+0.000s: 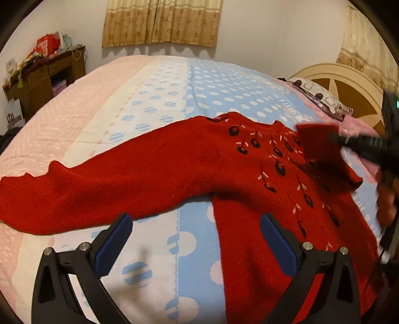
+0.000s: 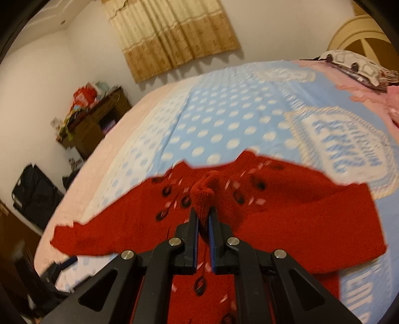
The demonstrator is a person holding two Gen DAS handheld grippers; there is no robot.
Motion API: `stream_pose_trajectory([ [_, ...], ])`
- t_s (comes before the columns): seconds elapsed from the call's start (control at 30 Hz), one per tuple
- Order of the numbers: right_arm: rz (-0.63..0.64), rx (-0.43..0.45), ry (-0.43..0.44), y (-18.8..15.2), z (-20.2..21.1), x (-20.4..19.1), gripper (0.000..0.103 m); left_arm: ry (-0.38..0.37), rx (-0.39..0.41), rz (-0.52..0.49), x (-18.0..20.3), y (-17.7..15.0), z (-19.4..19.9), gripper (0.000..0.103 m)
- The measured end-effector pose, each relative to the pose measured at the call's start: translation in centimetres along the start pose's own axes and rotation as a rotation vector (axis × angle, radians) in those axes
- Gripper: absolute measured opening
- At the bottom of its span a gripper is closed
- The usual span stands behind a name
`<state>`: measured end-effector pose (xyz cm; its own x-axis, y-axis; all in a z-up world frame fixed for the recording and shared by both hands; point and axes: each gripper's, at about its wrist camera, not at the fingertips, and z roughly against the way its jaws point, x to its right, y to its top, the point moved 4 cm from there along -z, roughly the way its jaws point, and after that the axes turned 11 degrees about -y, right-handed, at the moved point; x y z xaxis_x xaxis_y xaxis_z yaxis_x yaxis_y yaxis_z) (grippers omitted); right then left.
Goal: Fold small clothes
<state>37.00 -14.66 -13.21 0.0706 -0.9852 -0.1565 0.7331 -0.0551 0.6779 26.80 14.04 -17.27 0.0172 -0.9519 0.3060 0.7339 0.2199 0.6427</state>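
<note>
A small red knitted sweater [image 1: 224, 169] with dark flower and pink leaf embroidery lies flat on the bed. One sleeve [image 1: 74, 197] stretches out to the left. My left gripper [image 1: 197, 226] hovers open just above the blanket near the armpit, with nothing between its blue pads [image 1: 117, 241]. In the left wrist view my right gripper [image 1: 349, 142] comes in from the right and carries the other sleeve's cuff [image 1: 314, 142] over the chest. In the right wrist view my right gripper [image 2: 203, 214] is shut on that red cuff [image 2: 203, 194], held above the sweater [image 2: 299, 219].
The bed is covered by a blue, white and pink dotted blanket [image 1: 219, 92]. A pillow [image 1: 319, 97] and a round headboard [image 1: 349, 82] are at the right. A cluttered wooden desk [image 1: 47, 74] stands by the far wall, under a curtain [image 1: 162, 22]. A black bag [image 2: 35, 197] sits on the floor.
</note>
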Motion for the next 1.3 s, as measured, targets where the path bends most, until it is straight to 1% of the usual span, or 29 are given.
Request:
stream_pose_trajectory([
  [0.03,0.013,-0.02,0.008,-0.9,-0.6,-0.5,0.007,0.012,-0.003,-0.001,0.1,0.1,-0.1,0.103],
  [0.1,0.039,-0.054,0.012,-2.3,-1.5,-1.2,0.008,0.072,-0.01,-0.021,0.3,0.3,-0.3,0.103],
  [0.13,0.073,-0.081,0.021,-3.2,-2.0,-1.7,0.009,0.077,-0.013,-0.034,0.4,0.4,-0.4,0.103],
  [0.2,0.119,-0.1,0.021,-4.2,-2.2,-2.0,0.032,0.069,-0.02,-0.067,0.9,0.7,-0.4,0.103],
  [0.23,0.134,-0.104,0.025,-4.8,-1.9,-1.9,0.058,0.071,-0.022,-0.077,1.1,0.8,-0.2,0.103],
  [0.27,0.136,-0.102,0.037,-5.2,-1.4,-1.4,0.069,0.059,-0.021,-0.09,1.5,1.1,-0.1,0.103],
  [0.33,0.13,-0.092,0.04,-5.7,-0.4,0.0,0.069,0.034,-0.025,-0.1,2.1,1.5,0.0,0.103],
  [0.4,0.131,-0.077,0.02,-6.1,0.4,1.3,0.069,0.006,-0.043,-0.106,3.1,2.0,-0.3,0.103],
  [0.57,0.112,-0.015,-0.066,-7.5,3.1,5.6,0.069,-0.09,-0.099,-0.098,6.0,2.8,-2.2,0.103],
  [0.67,0.126,0.035,-0.12,-8.7,4.4,7.3,0.069,-0.126,-0.118,-0.083,7.7,3.1,-3.4,0.103],
  [0.73,0.129,0.065,-0.141,-9.5,4.9,7.8,0.069,-0.128,-0.123,-0.089,9.1,3.4,-4.4,0.103],
  [0.8,0.13,0.083,-0.142,-10.0,5.2,7.9,0.07,-0.125,-0.133,-0.103,10.4,3.5,-5.6,0.1],
  [0.87,0.125,0.097,-0.139,-10.2,5.6,8.1,0.07,-0.122,-0.142,-0.105,11.1,3.6,-6.7,0.099],
  [0.93,0.12,0.133,-0.141,-10.1,6.3,8.2,0.07,-0.13,-0.158,-0.098,11.8,3.6,-8.1,0.099],
  [1.03,0.124,0.165,-0.146,-10.3,6.7,8.1,0.07,-0.135,-0.2,-0.076,12.5,3.4,-10.5,0.086],
  [1.1,0.127,0.179,-0.151,-10.4,6.9,8.1,0.071,-0.149,-0.242,-0.056,12.8,3.0,-12.1,0.072],
  [1.13,0.13,0.183,-0.146,-10.4,6.9,8.0,0.072,-0.153,-0.253,-0.053,13.0,2.8,-12.6,0.069],
  [1.17,0.131,0.185,-0.143,-10.4,6.9,8.0,0.072,-0.159,-0.267,-0.05,13.2,2.6,-13.1,0.062],
  [1.2,0.13,0.186,-0.142,-10.4,6.9,8.0,0.073,-0.168,-0.274,-0.044,13.3,2.4,-13.5,0.059],
  [1.23,0.13,0.185,-0.144,-10.5,6.7,8.1,0.073,-0.169,-0.259,-0.051,13.5,2.4,-13.5,0.058],
  [1.27,0.129,0.184,-0.144,-10.5,6.6,8.1,0.073,-0.175,-0.242,-0.057,13.7,2.5,-13.4,0.04],
  [1.3,0.128,0.183,-0.144,-10.6,6.6,8.2,0.073,-0.182,-0.238,-0.055,13.7,2.6,-13.3,0.015],
])
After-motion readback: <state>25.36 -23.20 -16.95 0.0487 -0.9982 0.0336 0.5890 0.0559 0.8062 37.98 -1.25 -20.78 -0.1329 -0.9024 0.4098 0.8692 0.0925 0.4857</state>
